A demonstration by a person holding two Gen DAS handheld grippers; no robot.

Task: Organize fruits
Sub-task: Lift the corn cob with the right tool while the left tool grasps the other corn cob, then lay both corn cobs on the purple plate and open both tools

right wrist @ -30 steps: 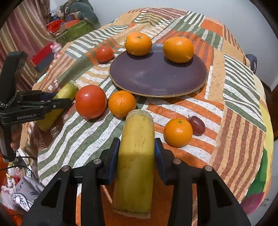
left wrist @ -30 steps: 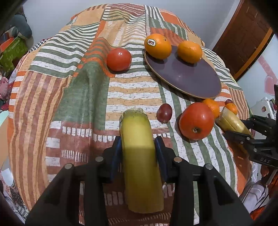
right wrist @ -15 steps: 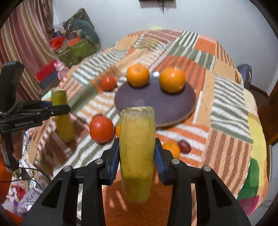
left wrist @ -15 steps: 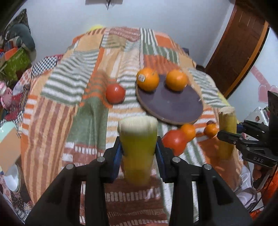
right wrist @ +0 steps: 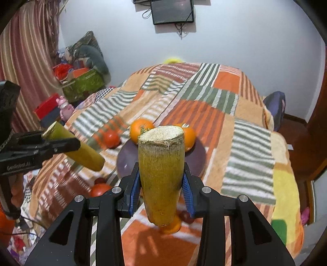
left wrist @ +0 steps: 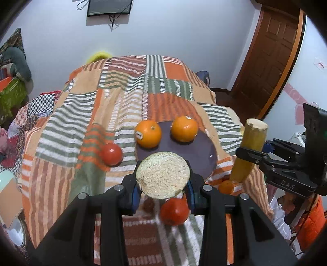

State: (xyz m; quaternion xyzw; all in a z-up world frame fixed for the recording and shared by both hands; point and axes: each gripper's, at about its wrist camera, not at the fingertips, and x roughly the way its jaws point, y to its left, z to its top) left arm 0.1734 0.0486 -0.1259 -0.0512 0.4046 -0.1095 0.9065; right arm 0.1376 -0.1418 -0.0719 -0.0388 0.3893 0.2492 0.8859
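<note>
My left gripper (left wrist: 162,191) is shut on a yellow sugarcane piece (left wrist: 162,178), held high above the table with its cut end toward the camera. My right gripper (right wrist: 161,190) is shut on a second yellow sugarcane piece (right wrist: 161,169), held upright. Each gripper shows in the other's view: the right one (left wrist: 257,155) and the left one (right wrist: 61,143). A dark purple plate (left wrist: 202,155) holds two oranges (left wrist: 148,134) (left wrist: 184,129). A tomato (left wrist: 111,153) lies left of the plate. Another tomato (left wrist: 174,210), a small orange (left wrist: 225,187) and a dark plum (left wrist: 148,204) lie below the grippers.
The round table is covered by a striped patchwork cloth (left wrist: 81,122). A wooden door (left wrist: 271,57) stands at the right. Boxes and clutter (right wrist: 81,79) sit by a curtain at the left. A screen (right wrist: 172,11) hangs on the wall.
Both grippers have lifted their sugarcane pieces off the table and risen well above it, tilting them up. The fruits and plate on the table have not moved.
</note>
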